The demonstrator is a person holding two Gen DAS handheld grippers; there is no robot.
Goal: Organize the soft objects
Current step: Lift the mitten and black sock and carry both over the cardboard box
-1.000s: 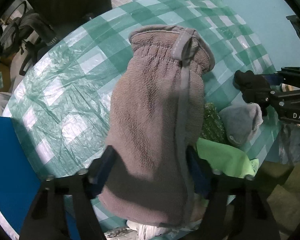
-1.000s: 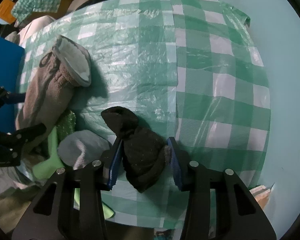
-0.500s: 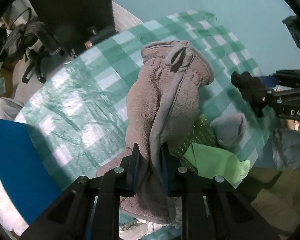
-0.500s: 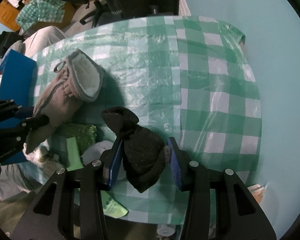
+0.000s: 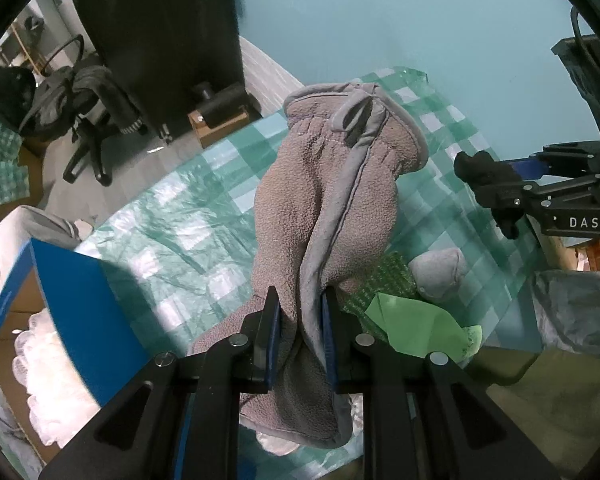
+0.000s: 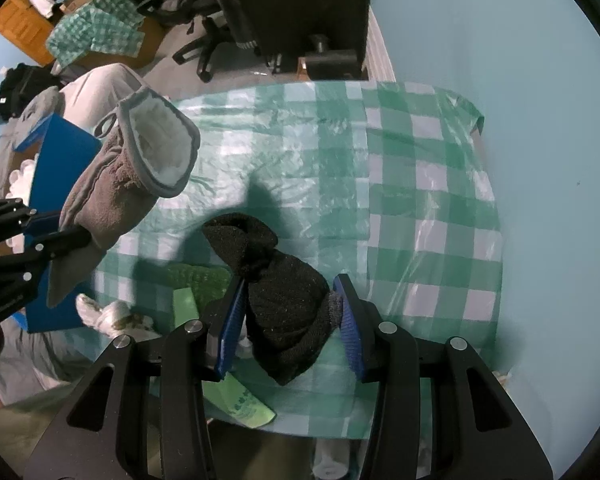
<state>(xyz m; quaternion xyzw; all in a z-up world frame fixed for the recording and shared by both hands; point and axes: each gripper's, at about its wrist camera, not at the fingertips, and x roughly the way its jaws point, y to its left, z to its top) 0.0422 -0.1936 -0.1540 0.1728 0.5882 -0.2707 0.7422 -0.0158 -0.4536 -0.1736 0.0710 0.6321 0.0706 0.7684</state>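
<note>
Left claw (image 5: pixel 298 332) pinches grey mitten (image 5: pixel 332 208) aloft above checked surface (image 6: pixel 400 184); right claw (image 6: pixel 290 322) grips black sock bundle (image 6: pixel 278 280); grey sock (image 5: pixel 440 276), green items remain on surface; sorting looks mid-way

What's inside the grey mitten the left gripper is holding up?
The right wrist view looks into the grey mitten's open cuff: white fleecy lining. Deeper inside is hidden, pinched by the left gripper.

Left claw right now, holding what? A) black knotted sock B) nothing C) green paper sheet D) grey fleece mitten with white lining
D: the left claw is shut on the grey fleece mitten with white lining, lifted off the green checked tablecloth; the black knotted sock sits in the right claw.
</note>
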